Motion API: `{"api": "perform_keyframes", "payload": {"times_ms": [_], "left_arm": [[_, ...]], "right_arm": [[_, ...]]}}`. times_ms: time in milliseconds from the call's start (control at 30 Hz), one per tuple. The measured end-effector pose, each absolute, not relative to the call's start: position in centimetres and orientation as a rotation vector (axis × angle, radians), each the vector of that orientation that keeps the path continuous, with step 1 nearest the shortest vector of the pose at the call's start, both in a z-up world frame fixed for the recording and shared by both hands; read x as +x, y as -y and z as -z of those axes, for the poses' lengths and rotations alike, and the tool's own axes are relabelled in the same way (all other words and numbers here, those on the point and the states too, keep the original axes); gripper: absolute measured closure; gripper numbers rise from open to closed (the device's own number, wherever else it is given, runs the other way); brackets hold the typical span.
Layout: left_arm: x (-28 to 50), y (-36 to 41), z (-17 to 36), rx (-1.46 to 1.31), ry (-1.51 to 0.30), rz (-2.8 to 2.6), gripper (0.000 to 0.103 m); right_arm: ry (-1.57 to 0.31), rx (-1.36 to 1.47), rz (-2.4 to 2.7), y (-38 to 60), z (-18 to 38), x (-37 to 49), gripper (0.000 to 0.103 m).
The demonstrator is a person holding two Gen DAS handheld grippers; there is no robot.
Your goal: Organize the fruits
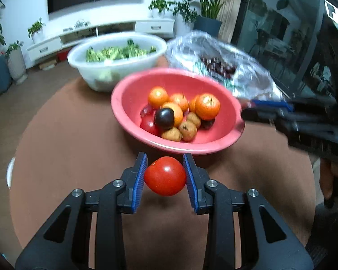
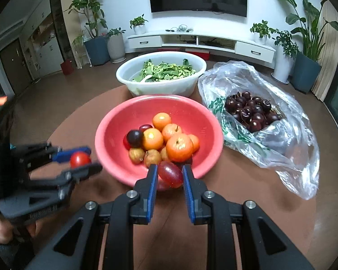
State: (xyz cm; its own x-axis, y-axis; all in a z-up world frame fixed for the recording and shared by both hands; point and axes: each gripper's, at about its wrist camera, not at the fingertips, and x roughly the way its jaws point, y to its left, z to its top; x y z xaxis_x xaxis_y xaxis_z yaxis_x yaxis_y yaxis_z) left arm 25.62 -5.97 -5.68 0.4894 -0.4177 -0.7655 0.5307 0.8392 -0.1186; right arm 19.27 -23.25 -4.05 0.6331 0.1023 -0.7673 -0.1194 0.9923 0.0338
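A pink bowl on the brown round table holds several orange fruits, small brown fruits and dark plums. My left gripper is shut on a red tomato and holds it above the table just in front of the bowl; it also shows at the left of the right wrist view. My right gripper is shut on a reddish-purple grape-like fruit over the bowl's near rim. In the left wrist view the right gripper is blurred at the bowl's right rim.
A white basin of green vegetables stands behind the pink bowl. A clear plastic bag of dark cherries lies to the right. The table's edge curves around both sides; a TV cabinet and potted plants stand beyond.
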Motion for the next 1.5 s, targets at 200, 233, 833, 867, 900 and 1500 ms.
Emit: {"api": "perform_keyframes", "payload": {"times_ms": [200, 233, 833, 867, 900, 1500], "left_arm": [[24.3, 5.9, 5.5, 0.139, -0.901, 0.617, 0.072], [24.2, 5.9, 4.9, 0.134, -0.889, 0.621, 0.072], [32.2, 12.0, 6.7, 0.204, -0.839, 0.577, 0.063], [32.3, 12.0, 7.0, 0.206, -0.840, 0.554, 0.057], [32.4, 11.7, 7.3, 0.200, -0.840, 0.537, 0.047], [22.0, 6.5, 0.4, 0.163, -0.563, 0.297, 0.000]], "right_arm": [[-0.884, -0.026, -0.137, 22.8, 4.9, 20.6, 0.078], [-0.883, -0.029, -0.139, 22.7, 4.9, 20.8, 0.078], [-0.931, 0.033, -0.082, 24.3, 8.2, 25.1, 0.077], [-0.921, 0.028, -0.081, 24.2, 8.1, 25.0, 0.077], [-0.920, 0.019, -0.067, 24.3, 8.1, 25.0, 0.077], [-0.657, 0.040, -0.019, 24.0, 2.3, 15.8, 0.016]]}}
